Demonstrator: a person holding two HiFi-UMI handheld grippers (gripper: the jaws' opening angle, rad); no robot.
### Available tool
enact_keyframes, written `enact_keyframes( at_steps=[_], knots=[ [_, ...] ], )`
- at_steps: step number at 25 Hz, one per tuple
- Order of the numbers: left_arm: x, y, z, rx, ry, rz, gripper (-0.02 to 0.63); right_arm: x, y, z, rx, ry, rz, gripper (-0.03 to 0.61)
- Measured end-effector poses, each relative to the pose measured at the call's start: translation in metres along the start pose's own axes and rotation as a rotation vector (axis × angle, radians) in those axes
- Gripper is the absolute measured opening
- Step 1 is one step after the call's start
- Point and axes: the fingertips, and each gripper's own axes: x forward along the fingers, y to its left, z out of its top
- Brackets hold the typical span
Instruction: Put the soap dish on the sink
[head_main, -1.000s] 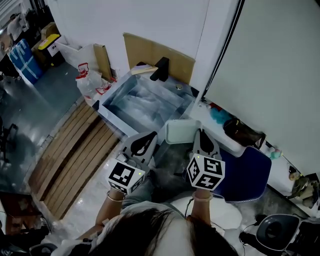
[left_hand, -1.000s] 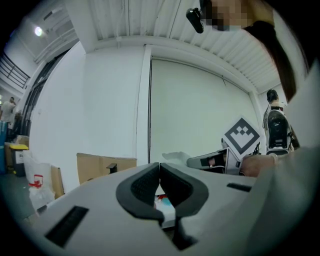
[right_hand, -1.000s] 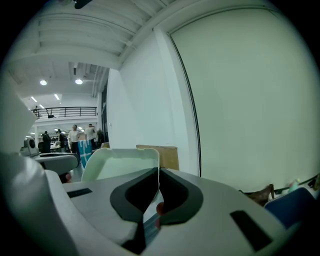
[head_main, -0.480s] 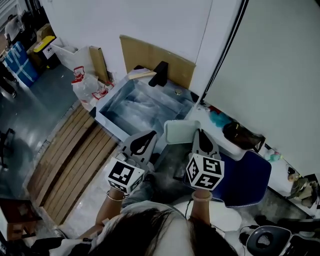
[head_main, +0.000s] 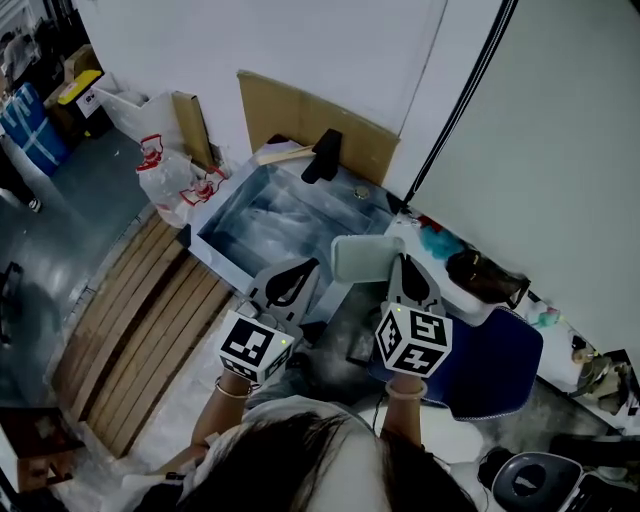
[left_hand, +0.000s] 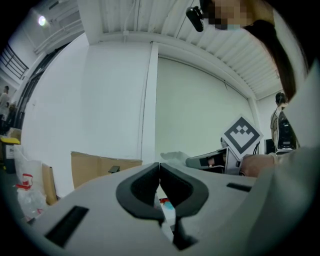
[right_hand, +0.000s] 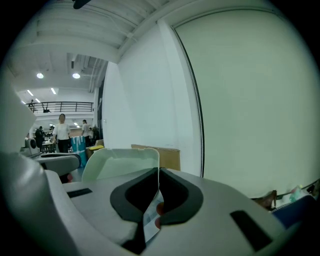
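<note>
At the far left, slatted wooden boards (head_main: 130, 330) are lying on the glossy floor, and a crumpled plastic bag (head_main: 165, 175) with red print is sitting beside them against the wall. Next comes the rectangular sink (head_main: 270, 215), its basin showing a marbled grey surface, with a black angular faucet (head_main: 322, 155) at its back edge and a brown cardboard sheet (head_main: 290, 110) leaning on the wall behind it. The left gripper (head_main: 300, 270) is hovering just in front of the sink's near corner, its jaws pressed together on nothing. Just right of it, the right gripper (head_main: 400, 262) is pinching one edge of the soap dish (head_main: 362, 258), a pale, smooth tray with rounded corners, held in the air by the sink's right corner. Farther right, a dark bag (head_main: 485, 272) is lying on a white ledge above a blue chair (head_main: 500, 350).
</note>
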Motion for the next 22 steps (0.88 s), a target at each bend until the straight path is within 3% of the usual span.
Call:
enact_keyframes(
  at_steps=[10, 22],
  knots=[
    [0.017, 0.04, -0.001, -0.019, -0.011, -0.062, 0.009, 0.03, 0.012, 0.004, 0.005, 0.014, -0.061, 0.029],
    [0.038, 0.056, -0.009, -0.045, 0.003, -0.124, 0.009, 0.051, 0.011, 0.002, 0.001, 0.045, -0.107, 0.028]
  ],
)
